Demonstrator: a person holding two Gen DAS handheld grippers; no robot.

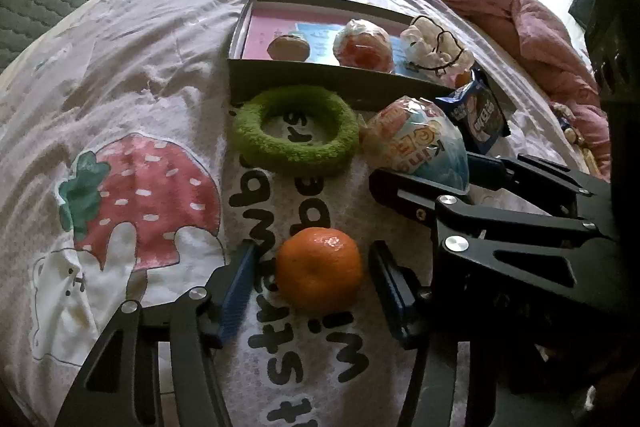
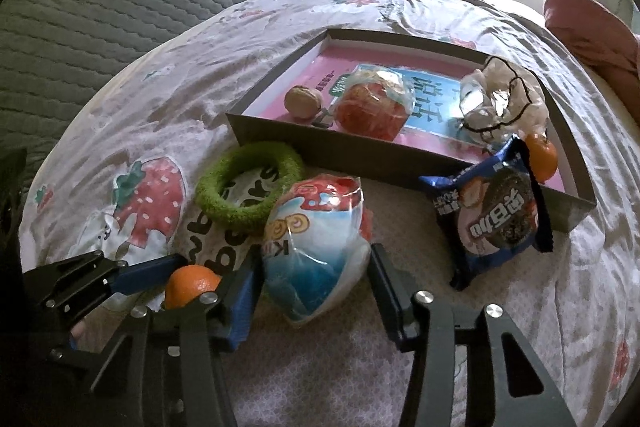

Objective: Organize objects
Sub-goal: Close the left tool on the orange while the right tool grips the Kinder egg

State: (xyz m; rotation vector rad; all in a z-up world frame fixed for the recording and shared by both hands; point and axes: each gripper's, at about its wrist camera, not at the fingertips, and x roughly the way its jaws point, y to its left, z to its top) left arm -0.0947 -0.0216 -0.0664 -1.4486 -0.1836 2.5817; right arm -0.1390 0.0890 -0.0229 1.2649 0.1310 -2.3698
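Step in hand: both grippers were set around items on the bedspread (image 1: pixel 132 39), ahead of moving them into the box (image 2: pixel 280 137); by my reading this was the closing-to-grasp stage of 2 pickups at once.
Left gripper (image 1: pixel 308 279): its jaws stood apart around the orange (image 1: pixel 319 271); a gap showed at the 9 o'clock finger, while the 3 o'clock finger sat at or just off the peel, so no firm clamp was visible.
Right gripper (image 2: pixel 316 281): its jaws straddled the blue-and-white snack bag (image 2: pixel 316 247); the 9 o'clock finger touched the wrapper, the 3 o'clock finger was just beside it, and I cannot tell whether it pressed.
Orange: on the bedspread, at 6 o'clock from the green ring (image 1: pixel 296 131).
Snack bag: at 4 o'clock from the green ring, just short of the box's near wall.
Dark cookie packet (image 2: pixel 500 211): leaning on the box's near wall, at 3 o'clock from the snack bag.
Box contents: a walnut (image 2: pixel 303 101), a wrapped red snack (image 2: pixel 372 107), a crumpled white bag (image 2: pixel 500 99) and a 2nd orange (image 2: pixel 542 155).
Left outside: 4 items, so the job looked about half done.
Next move calls for: finishing both closures gently, since the wrapper would crumple and the orange could roll, then lifting clear of the wall toward 12 o'clock.
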